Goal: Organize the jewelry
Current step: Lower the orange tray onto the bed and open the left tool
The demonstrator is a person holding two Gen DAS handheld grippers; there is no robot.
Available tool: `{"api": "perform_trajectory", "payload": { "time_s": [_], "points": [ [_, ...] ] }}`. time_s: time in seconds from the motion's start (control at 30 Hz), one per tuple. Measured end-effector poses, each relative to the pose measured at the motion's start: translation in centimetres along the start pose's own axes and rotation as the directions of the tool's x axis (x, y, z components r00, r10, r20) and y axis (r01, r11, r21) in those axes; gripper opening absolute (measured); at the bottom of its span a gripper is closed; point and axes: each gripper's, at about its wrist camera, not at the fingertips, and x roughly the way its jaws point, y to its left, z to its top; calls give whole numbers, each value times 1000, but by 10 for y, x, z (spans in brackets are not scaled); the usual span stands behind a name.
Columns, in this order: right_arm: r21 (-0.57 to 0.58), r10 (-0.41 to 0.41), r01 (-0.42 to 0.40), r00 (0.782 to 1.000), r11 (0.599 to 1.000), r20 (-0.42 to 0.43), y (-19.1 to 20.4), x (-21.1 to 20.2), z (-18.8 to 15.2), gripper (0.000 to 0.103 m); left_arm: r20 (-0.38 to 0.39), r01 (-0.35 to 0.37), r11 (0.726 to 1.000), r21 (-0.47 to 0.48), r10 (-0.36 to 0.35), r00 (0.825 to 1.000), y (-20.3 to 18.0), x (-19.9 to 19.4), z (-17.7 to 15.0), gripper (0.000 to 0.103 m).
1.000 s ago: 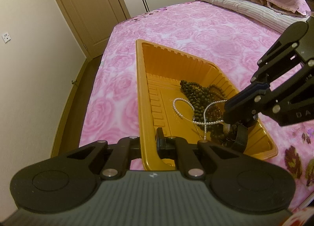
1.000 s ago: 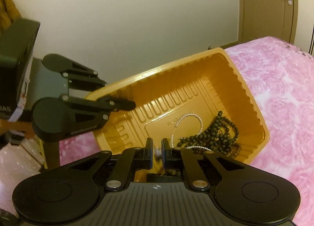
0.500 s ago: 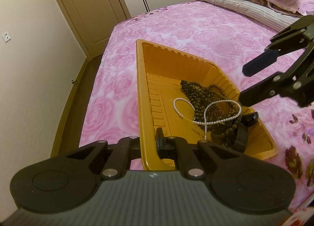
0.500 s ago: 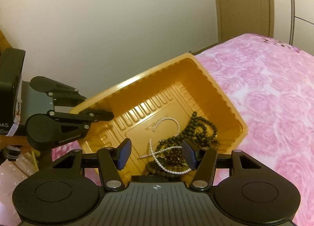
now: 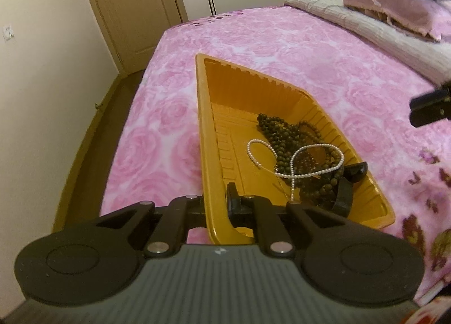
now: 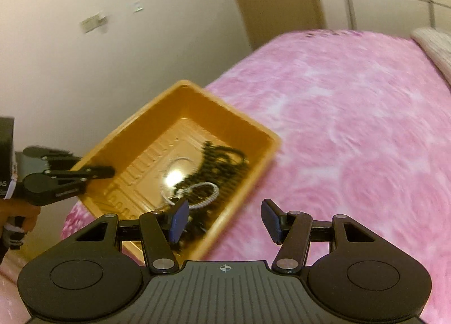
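An orange tray [image 5: 200, 126] lies on the pink bed, its near corner raised. My left gripper [image 5: 215, 200] pinches its near wall, one finger inside and one outside; the jaws are opening slightly with the wall still between them. The tray [image 6: 245, 121] holds dark bead necklaces [image 5: 282, 135], a white pearl strand [image 5: 318, 174] lying over them, and a black band [image 5: 345, 194] at the near right corner. My right gripper [image 6: 225, 221] is open and empty, hovering over the tray's right rim and the bedspread. Only its fingertip [image 5: 428, 112] shows in the left wrist view.
A pink rose bedspread [image 6: 352, 126] stretches to the right of the tray. Pillows and a folded quilt [image 5: 380, 25] lie at the far end. The bed's left edge drops to a narrow floor strip [image 5: 93, 126] beside the wall. A brown door [image 5: 135, 8] stands beyond.
My right gripper opened, left the black band in the tray's corner and pulled back to the right, out of the tray. The left gripper kept its hold on the tray wall.
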Motion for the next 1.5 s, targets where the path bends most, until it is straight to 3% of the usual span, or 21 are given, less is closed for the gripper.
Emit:
{"api": "perform_trajectory", "payload": {
  "time_s": [0.17, 0.43, 0.7, 0.83, 0.93, 0.97, 1.17, 1.27, 1.5],
  "points": [
    [113, -23, 21, 1000, 993, 17, -19, -20, -22, 57, 5, 42, 995, -94, -41, 999, 18, -1, -7, 19],
    [235, -46, 41, 999, 971, 17, -29, -40, -69, 57, -4, 17, 989, -145, -18, 1000, 38, -6, -23, 24],
    [267, -117, 102, 992, 958, 39, -26, -55, -107, 57, 54, -6, 974, -224, 18, 998, 39, -29, -40, 33],
    [306, -149, 125, 987, 944, 55, -32, -62, -120, 60, 82, -6, 970, -242, 26, 996, 29, -42, -43, 44],
    [281, -184, 161, 981, 946, 57, -29, -66, -124, 77, 104, -10, 969, -248, 37, 994, 20, -50, -42, 66],
    [270, -199, 177, 979, 947, 55, -27, -66, -125, 79, 113, -5, 968, -249, 35, 993, 16, -54, -42, 68],
    [208, -289, 278, 957, 938, 22, -9, -73, -128, 81, 117, 45, 960, -276, -13, 993, -8, -67, -42, 88],
    [214, -335, 325, 942, 921, 11, 3, -80, -129, 81, 120, 47, 972, -231, -20, 993, -28, -73, -46, 99],
    [200, -361, 354, 933, 913, -4, 40, -92, -134, 82, 80, 98, 969, -227, -82, 993, -66, -77, -67, 103]
  ]
}}
